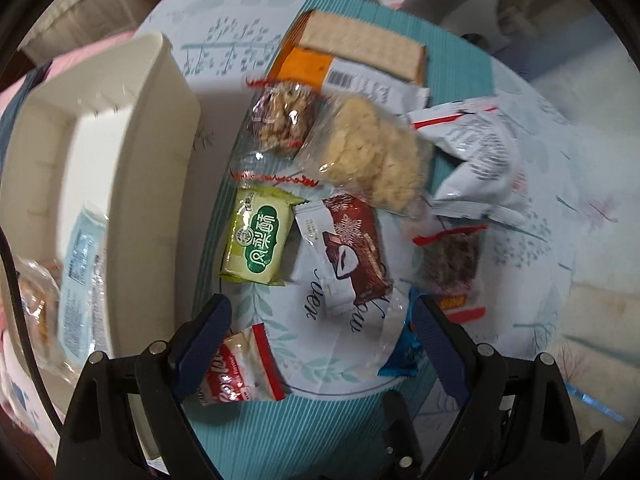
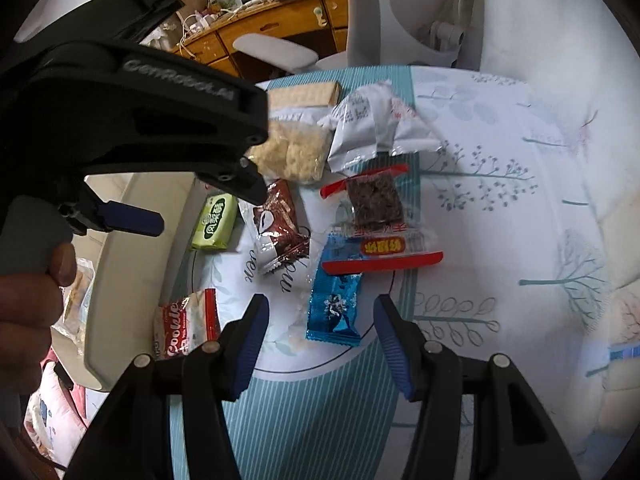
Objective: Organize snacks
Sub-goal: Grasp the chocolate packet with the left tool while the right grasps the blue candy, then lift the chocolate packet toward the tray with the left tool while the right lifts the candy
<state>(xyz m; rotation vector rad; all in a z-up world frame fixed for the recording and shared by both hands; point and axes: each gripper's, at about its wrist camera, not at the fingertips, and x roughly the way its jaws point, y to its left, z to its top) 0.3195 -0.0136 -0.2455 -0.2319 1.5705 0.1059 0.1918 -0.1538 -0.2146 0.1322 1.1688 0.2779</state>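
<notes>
**Both tools apart above the loose snacks**

Left tool [image 1: 322, 344] points down at the worktop [image 1: 344, 364] with its jaws wide apart and nothing clamped; the red-and-white cookie packet [image 1: 244, 368] lies partly under its left finger and the blue packet [image 1: 402, 356] is half hidden behind its right finger. Right tool [image 2: 320, 344] is also apart, gripping nothing, with that blue packet [image 2: 334, 308] lying between its fingers in the right wrist view, long axis running away from the camera.

Further out lie the brown chocolate packet [image 1: 356, 248], slanted with its long axis toward the left tool, and the green packet [image 1: 260, 244] just beside it, roughly upright in the left view. Beyond them sit a clear bag of pale puffed cakes [image 1: 376, 152], a clear bag with a nutty brown cake [image 1: 282, 118], a white crumpled pouch [image 1: 476, 160] and a dark square cake in a red-edged wrapper [image 1: 450, 260]. A cracker pack [image 1: 360, 46] lies crosswise at the far side; its label end is tucked under the clear bags.

The white bin [image 1: 132, 184] stands along the left of the snacks. Its inside is blurred; a pale blue packet [image 1: 82, 280] and something in clear wrap show there, cut off by the frame. In the right wrist view the left tool's black body and the hand [image 2: 28, 312] holding it cover most of the bin.

The printed cloth is bare to the right of the snacks, up to a grey chair [image 2: 400, 12] at the far edge.
</notes>
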